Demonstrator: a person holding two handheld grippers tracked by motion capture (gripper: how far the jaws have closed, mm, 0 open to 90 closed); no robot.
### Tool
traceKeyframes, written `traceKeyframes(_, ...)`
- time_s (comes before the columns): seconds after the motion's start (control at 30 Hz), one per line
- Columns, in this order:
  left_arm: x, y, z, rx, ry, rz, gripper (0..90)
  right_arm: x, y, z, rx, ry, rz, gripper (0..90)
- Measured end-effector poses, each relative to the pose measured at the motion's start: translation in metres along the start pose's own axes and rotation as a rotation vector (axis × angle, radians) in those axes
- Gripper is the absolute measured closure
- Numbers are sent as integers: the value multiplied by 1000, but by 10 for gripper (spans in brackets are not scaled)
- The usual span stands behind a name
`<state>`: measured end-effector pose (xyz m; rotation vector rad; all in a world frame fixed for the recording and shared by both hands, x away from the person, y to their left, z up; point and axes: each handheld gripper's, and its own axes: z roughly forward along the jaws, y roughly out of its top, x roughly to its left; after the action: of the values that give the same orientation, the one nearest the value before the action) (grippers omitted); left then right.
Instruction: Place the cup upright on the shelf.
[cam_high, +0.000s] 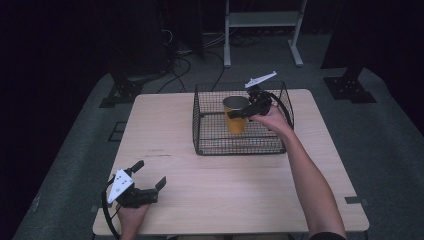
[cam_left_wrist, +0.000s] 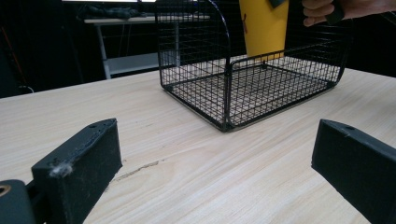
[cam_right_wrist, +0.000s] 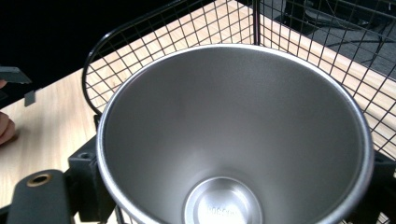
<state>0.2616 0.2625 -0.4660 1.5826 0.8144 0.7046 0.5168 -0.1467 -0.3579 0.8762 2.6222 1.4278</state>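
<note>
Yellow cup (cam_high: 235, 119) in R gripper (cam_high: 240, 113), inside wire basket (cam_high: 210, 145); L gripper (cam_high: 149, 177) well apart.

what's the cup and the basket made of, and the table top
Cup: likely steel, brushed matte grey inside, yellow coating outside. Basket: thin metal wire welded in a grid, black coated, seemingly. Table top: pale wood or wood-look laminate, with visible grain lines; which one cannot be told.
</note>
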Motion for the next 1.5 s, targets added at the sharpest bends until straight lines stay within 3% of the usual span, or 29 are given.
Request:
traceKeyframes(0.5,0,0,0,-1,-1,-1,8,-6,6,19,47,-15,-5,123)
traceKeyframes(0.77,0,0,-1,-4,-1,-3,8,-17,-3,28,36,-8,43,123)
traceKeyframes(0.93,0,0,-1,-5,-1,-5,8,-20,-6,36,66,-23,41,123)
traceKeyframes(1.33,0,0,-1,-8,-1,-8,8,-25,-8,40,71,-75,15,116)
traceKeyframes(1.5,0,0,-1,-8,0,-8,8,-26,-9,42,85,-76,9,110)
